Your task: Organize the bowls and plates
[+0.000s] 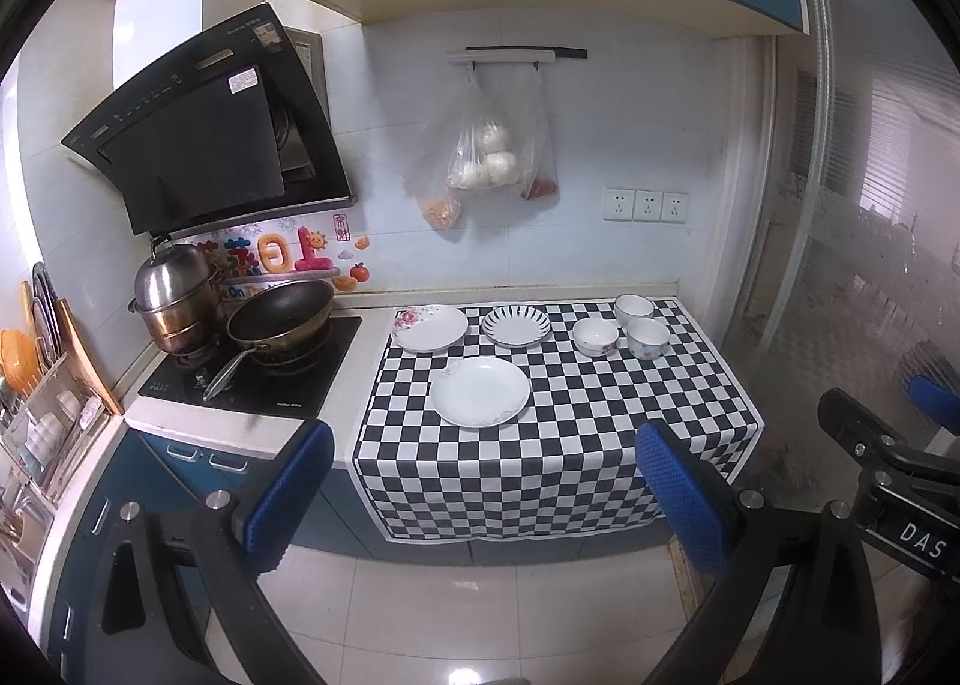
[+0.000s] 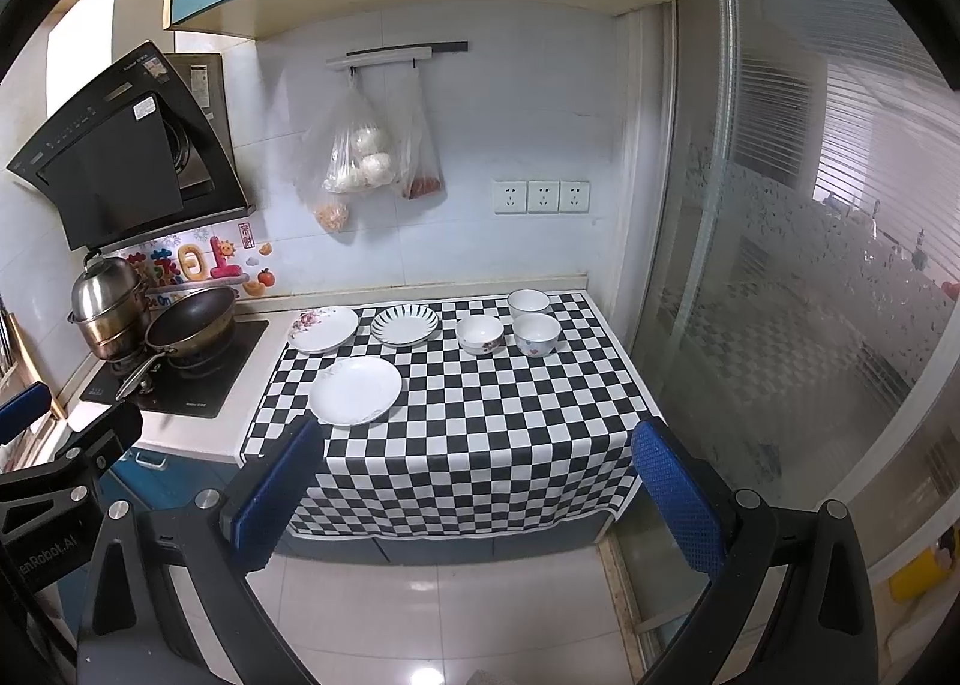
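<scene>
- Plates and bowls are sitting on a black-and-white checkered cloth [image 1: 540, 445] that is covering the counter and hanging over its near edge.
- Near, left of centre: a plain round white plate [image 1: 480, 391] is lying alone, well apart from the far row.
- Far row, from the left: a white plate with a pink floral rim [image 1: 429, 328] is lying at the cloth's left edge; a white plate with dark radial stripes [image 1: 516, 326] is lying just beside it.
- Further right, three bowls are standing upright and close together: a white bowl with a floral band [image 1: 594, 337], a plain white bowl [image 1: 633, 310] at the far right corner, and a white bowl with small coloured motifs [image 1: 648, 338] just near of it.
- Left gripper [image 1: 480, 499] is hovering off the counter's near edge, above the floor; its blue-padded fingers [image 1: 288, 499] are standing spread wide, gripping nothing.
- Right gripper [image 2: 474, 499] is hovering likewise, its blue-padded fingers [image 2: 675, 496] also spread wide and empty.
- Left of the cloth, a dark frying pan [image 1: 281, 319] and a steel steamer pot [image 1: 171, 295] are sitting on a black cooktop [image 1: 240, 379].
- Clear plastic bags [image 1: 486, 150] are hanging from a wall rail above the counter.
</scene>
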A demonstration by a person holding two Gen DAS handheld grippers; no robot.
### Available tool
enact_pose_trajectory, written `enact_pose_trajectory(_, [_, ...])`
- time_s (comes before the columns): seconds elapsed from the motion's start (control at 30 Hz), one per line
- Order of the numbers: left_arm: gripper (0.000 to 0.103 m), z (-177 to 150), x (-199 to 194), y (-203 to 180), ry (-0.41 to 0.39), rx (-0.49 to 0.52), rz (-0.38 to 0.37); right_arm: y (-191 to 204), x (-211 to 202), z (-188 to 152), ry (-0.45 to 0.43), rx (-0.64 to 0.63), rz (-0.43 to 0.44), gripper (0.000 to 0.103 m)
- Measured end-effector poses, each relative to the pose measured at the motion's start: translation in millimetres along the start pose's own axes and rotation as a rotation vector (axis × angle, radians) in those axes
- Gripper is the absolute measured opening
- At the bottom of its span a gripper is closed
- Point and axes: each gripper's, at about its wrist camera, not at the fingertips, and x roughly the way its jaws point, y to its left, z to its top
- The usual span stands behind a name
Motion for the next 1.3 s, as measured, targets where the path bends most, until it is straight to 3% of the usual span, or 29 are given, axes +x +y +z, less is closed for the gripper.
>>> enact_pose_trajectory(0.93, [0.103,-0.1,0.1,-8.8,-0.009,0.028,0.005,-7.8,1.7,-6.4,-0.005,0.014,-0.010,0.103])
enact_pose_trajectory(1.13, [0.103,-0.1,22.3,6.4,-0.013,0.016,0.041,-4.1,23.9,-11.7,0.022,0.052,0.034,0.103])
enact_pose_trajectory(1.3, [0.103,-4.2,61.5,26.6,0.036,0.027,0.075,15.5,58.2,-18.9,0.072,0.050,0.032,0.103])
